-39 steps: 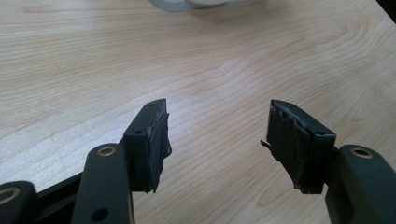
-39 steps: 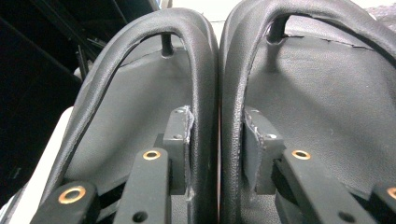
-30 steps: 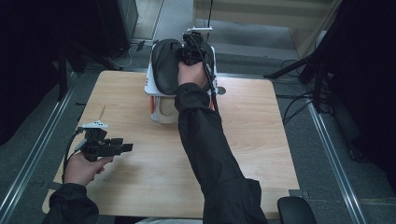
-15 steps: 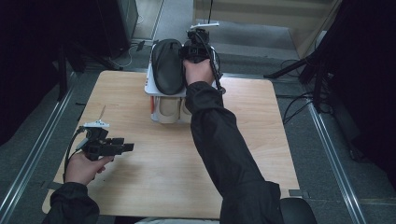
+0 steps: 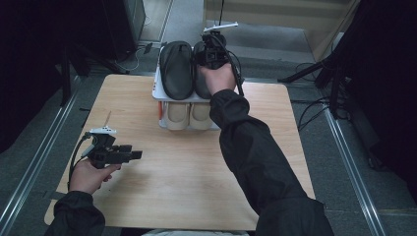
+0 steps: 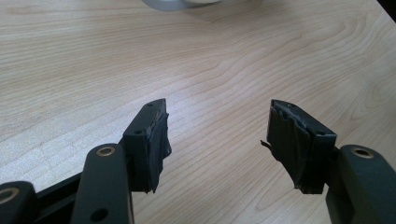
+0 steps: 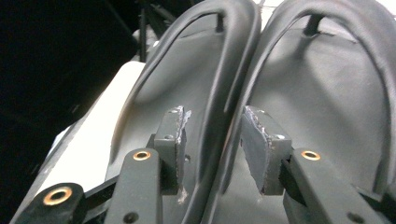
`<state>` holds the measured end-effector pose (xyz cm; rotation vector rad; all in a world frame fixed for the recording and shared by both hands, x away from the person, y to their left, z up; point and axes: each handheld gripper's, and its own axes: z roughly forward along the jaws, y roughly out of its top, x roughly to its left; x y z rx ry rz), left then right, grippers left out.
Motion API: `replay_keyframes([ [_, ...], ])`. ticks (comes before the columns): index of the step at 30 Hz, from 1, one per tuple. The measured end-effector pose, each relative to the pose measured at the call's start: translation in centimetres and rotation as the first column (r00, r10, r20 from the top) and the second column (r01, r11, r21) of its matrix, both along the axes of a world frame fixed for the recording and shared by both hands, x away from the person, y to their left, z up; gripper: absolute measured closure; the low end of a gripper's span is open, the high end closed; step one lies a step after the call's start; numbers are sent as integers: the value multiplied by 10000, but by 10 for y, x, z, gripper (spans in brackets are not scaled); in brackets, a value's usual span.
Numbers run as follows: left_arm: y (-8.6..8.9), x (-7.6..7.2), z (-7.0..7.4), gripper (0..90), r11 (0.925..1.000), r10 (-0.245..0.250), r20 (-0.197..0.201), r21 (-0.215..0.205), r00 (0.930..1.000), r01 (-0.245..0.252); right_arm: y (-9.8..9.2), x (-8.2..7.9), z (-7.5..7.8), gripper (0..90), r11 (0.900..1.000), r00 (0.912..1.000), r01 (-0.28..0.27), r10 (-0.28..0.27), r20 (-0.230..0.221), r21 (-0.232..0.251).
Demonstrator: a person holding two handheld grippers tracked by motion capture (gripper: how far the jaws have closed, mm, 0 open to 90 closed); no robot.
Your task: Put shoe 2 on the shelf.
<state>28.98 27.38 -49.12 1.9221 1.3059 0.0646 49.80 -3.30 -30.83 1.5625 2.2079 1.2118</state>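
Two black slippers lie side by side on top of a white rack [image 5: 158, 91]: the left slipper [image 5: 176, 69] and the right slipper [image 5: 200, 73]. My right gripper [image 5: 212, 55] hangs over the right one, near its far end. In the right gripper view its jaws [image 7: 217, 137] stand apart, astride the adjoining rims of the left slipper [image 7: 187, 79] and the right slipper [image 7: 327, 93], and the pads do not press on them. My left gripper [image 5: 137, 155] is held low over the table's near left, open with only bare wood between the jaws [image 6: 217, 135].
A pair of beige slippers [image 5: 189, 114] sits on the rack's lower tier. The wooden table [image 5: 196, 177] stretches between the rack and the person. Dark floor, metal rails and cables surround the table. A pale rim [image 6: 182, 3] shows at the top of the left gripper view.
My right hand has moved toward the rack's far side and slightly up. The right black slipper now shows beside the left one. The left hand has stayed put.
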Motion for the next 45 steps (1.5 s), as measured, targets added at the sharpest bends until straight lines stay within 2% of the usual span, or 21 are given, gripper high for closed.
replay_keyframes([
  [4, 0, 0, 0, 389, 10000, 5, -25, 42, 10000, -5, -6, -12, 2, 609, 9988, 9992, -399, 396, 112, 267],
  [9, -1, 0, 0, 388, 10000, -5, -38, 42, 10000, 5, -11, -28, 2, 607, 9958, 9958, -897, 893, 224, 194],
  [12, -1, 0, 0, 389, 10000, 26, 3, 8, 10000, -26, -15, -39, 2, 608, 9915, 9912, -1273, 1262, 387, 283],
  [19, -2, 0, -1, 384, 10000, -28, -19, 67, 10000, 28, -28, -65, -5, 593, 9808, 9810, -1907, 1888, 458, 420],
  [21, -2, 0, -1, 383, 9999, -19, -18, 113, 10000, 19, -31, -72, -8, 576, 9758, 9759, -2141, 2116, 542, 455],
  [25, -3, 0, -1, 383, 9999, -66, 54, 125, 10000, 65, -35, -88, -20, 580, 9599, 9573, -2801, 2783, 777, 131],
  [32, -3, 0, -2, 383, 9999, -21, 10, 149, 10000, 21, -44, -106, -32, 553, 9450, 9422, -3260, 3224, 910, 269],
  [34, -4, 0, -2, 383, 9999, -24, 5, 147, 10000, 24, -47, -111, -37, 543, 9382, 9359, -3449, 3412, 876, 302],
  [36, -4, 0, -2, 383, 9998, -49, 3, 173, 10000, 49, -50, -115, -42, 538, 9343, 9325, -3547, 3508, 857, 357],
  [39, -4, 0, -2, 383, 9998, -70, -12, 187, 10000, 70, -54, -123, -51, 537, 9326, 9324, -3569, 3522, 808, 542],
  [41, -4, 0, -2, 383, 9998, -75, -17, 193, 10000, 76, -56, -129, -58, 531, 9259, 9237, -3751, 3692, 1027, 449],
  [45, -5, 0, -2, 383, 9997, -77, -18, 227, 10000, 77, -59, -136, -73, 528, 9163, 9153, -3972, 3915, 943, 505],
])
